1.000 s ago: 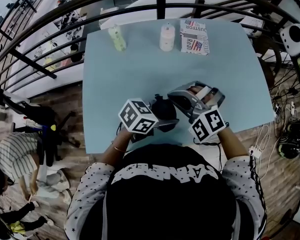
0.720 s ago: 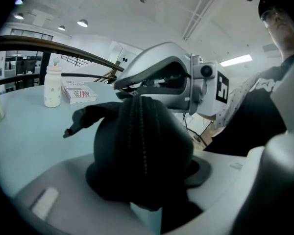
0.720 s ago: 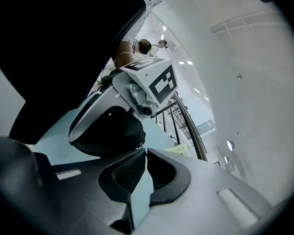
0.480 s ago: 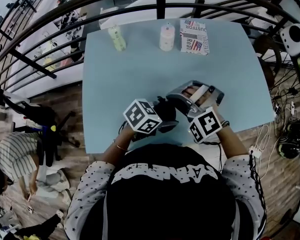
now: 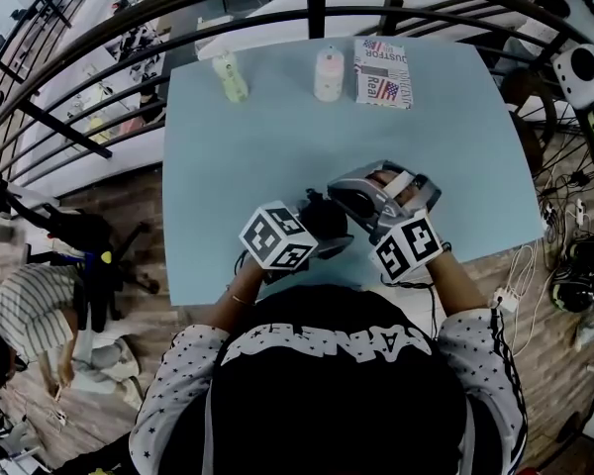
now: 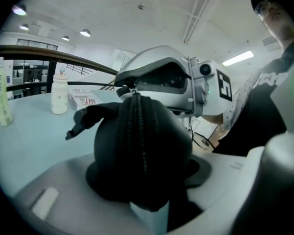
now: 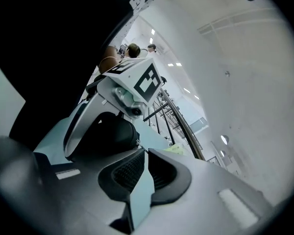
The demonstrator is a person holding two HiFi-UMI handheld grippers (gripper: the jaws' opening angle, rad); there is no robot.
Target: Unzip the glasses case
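At 6 o'clock on the tabletop (image 5: pixel 277 137), your left tongs (image 6: pixel 146 173) clamp the black glasses case (image 6: pixel 137 146); your right tongs (image 7: pixel 139 151) pinch its zipper pull (image 6: pixel 129 88).

Black, rounded glasses case (image 6: pixel 137 146), zip closed, sits clamped in the left gripper (image 6: pixel 144 175).
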